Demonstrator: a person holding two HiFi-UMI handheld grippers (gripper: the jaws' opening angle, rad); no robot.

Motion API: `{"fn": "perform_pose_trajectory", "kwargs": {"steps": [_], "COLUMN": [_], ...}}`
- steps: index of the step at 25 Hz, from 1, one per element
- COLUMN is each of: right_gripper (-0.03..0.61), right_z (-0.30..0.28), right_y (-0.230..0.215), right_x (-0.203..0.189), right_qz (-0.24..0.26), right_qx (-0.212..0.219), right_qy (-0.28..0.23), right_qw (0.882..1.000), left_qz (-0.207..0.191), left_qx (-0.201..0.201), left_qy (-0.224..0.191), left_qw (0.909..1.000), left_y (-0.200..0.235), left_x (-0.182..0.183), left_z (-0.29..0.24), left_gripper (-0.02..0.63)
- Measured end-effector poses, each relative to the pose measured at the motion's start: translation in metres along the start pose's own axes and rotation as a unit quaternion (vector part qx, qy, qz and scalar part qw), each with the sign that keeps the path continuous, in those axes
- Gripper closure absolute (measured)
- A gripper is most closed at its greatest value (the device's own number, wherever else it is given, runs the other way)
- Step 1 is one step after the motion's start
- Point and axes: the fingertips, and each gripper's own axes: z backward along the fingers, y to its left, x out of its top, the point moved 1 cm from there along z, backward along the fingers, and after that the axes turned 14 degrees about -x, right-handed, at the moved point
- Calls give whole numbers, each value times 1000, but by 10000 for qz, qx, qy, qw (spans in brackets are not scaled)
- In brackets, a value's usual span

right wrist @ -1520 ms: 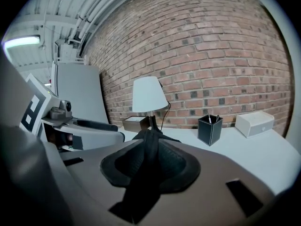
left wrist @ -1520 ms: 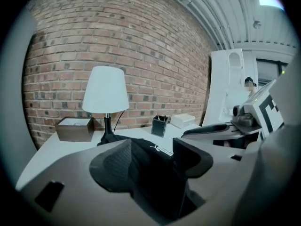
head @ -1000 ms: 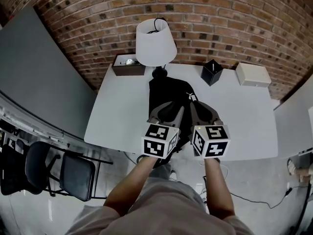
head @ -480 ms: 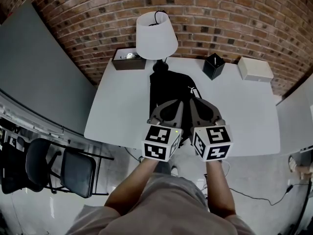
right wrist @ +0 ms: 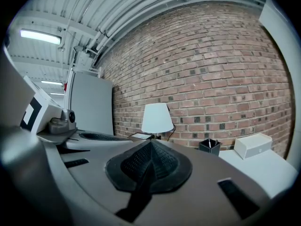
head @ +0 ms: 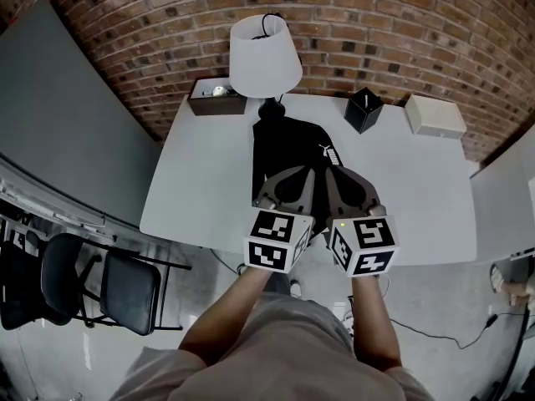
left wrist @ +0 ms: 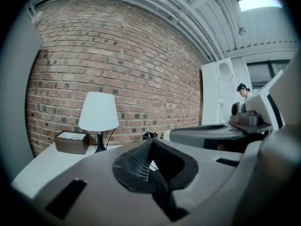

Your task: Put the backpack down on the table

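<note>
The black backpack [head: 288, 144] lies flat on the white table [head: 201, 182], running from the lamp's foot toward me. Both grippers hover side by side over its near end and point away from me, slightly downward. The left gripper [head: 310, 174] is shut, and in the left gripper view its pads meet at the tip of the left gripper [left wrist: 151, 142] with nothing seen between them. The right gripper [head: 328, 174] is shut too, and the right gripper view shows the right gripper [right wrist: 151, 142] empty. The jaws hide the backpack in both gripper views.
A white-shaded lamp [head: 265, 57] stands at the table's back edge by the brick wall. A brown box [head: 216, 100] is to its left, with a black pen holder [head: 364, 109] and a white box [head: 435, 117] to its right. Black chairs [head: 100, 282] stand on the floor at the left.
The left gripper's jaws have come together. Both grippers have stayed over the backpack's near end, and the backpack has kept its place on the table.
</note>
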Motion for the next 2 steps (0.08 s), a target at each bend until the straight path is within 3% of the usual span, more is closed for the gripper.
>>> {"fn": "perform_pose_trajectory", "kwargs": {"steps": [2], "right_gripper": [575], "right_z": [-1], "right_y": [-1], "right_x": [0], "right_qz": [4], "right_qx": [7], "right_qy": [4], "right_qw": [10000], "left_qz": [-1], "left_qx": [6], "left_qy": [12], "left_qw": [10000], "left_y": [0], "left_x": [0], "left_z": [-2], "left_gripper": [609]}}
